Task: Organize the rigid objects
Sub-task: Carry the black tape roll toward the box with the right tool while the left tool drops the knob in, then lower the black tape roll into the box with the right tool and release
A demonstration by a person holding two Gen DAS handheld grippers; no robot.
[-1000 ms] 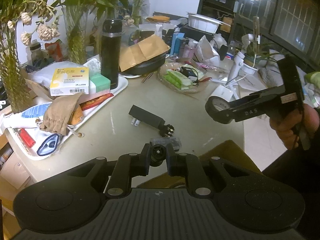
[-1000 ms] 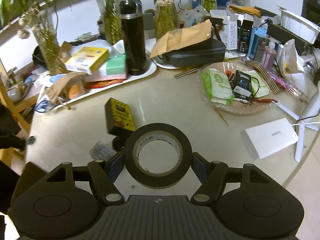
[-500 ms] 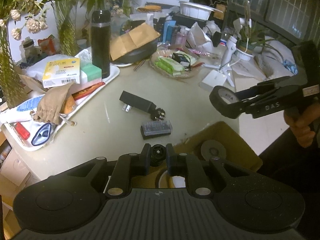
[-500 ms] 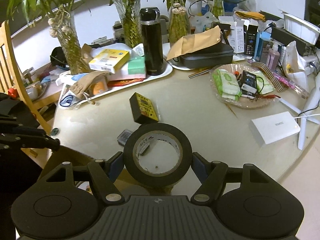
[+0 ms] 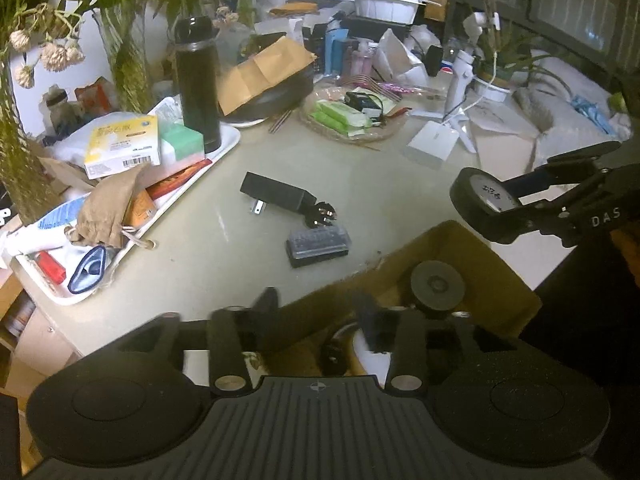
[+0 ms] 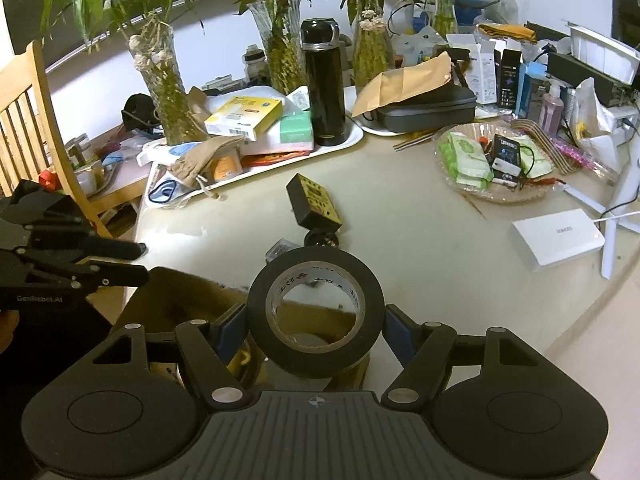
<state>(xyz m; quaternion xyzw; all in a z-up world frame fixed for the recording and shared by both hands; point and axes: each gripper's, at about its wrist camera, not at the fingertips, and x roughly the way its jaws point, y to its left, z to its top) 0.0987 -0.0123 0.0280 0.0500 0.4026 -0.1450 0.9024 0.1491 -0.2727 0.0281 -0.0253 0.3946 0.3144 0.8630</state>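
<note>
Now, through the left wrist camera, our left gripper [image 5: 316,312] hangs over the cardboard box [image 5: 512,276] at the counter [image 5: 224,240] edge. Its fingers are opening, with nothing between them; a small black knob [image 5: 334,354] lies in the box below. A black adapter [image 5: 276,196] and a clear-lidded case [image 5: 318,242] lie on the counter, probably next to collect.

Through the right wrist camera, our right gripper [image 6: 316,320] is clamped on a roll of black tape [image 6: 316,312], held upright over the box [image 6: 168,296] mouth. To do this well, we should bring the roll lower inside the walls, clear of the left gripper [image 6: 120,260], before letting go, so it cannot bounce out or roll off.
</note>
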